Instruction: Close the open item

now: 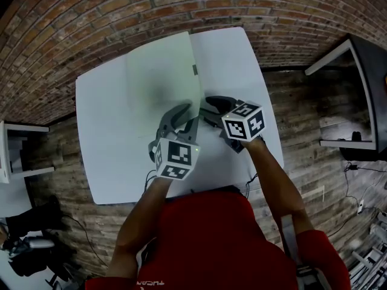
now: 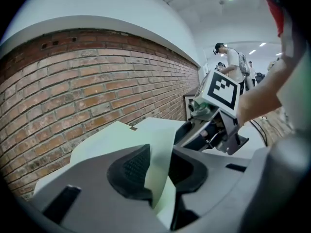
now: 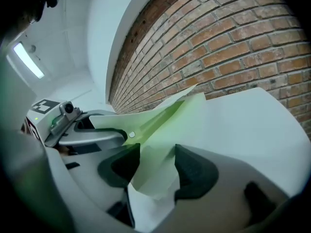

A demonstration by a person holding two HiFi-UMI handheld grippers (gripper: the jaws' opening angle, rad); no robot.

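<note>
Folder (image 1: 162, 71) lies open on the white worktop (image 1: 109, 156), pale green leaf spread flat, its near edge raised betw. both grippers. Looks like thin plastic: light, floppy, slick, so it'll prob. bow & slide rather than hinge cleanly. Best taken at the free near edge, away from the fold, then swung over. Brick wall (image 1: 121, 11) stands behind, well clear. Left gripper (image 2: 159, 170): jaws narrow, leaf threading the gap, not clamped. Right gripper (image 3: 153, 166): jaws wider, a bent corner loose betw. them. Main obstacle, I'd judge: the two grippers crowd each other. Small tab (image 1: 195, 70) marks the far edge.
</note>
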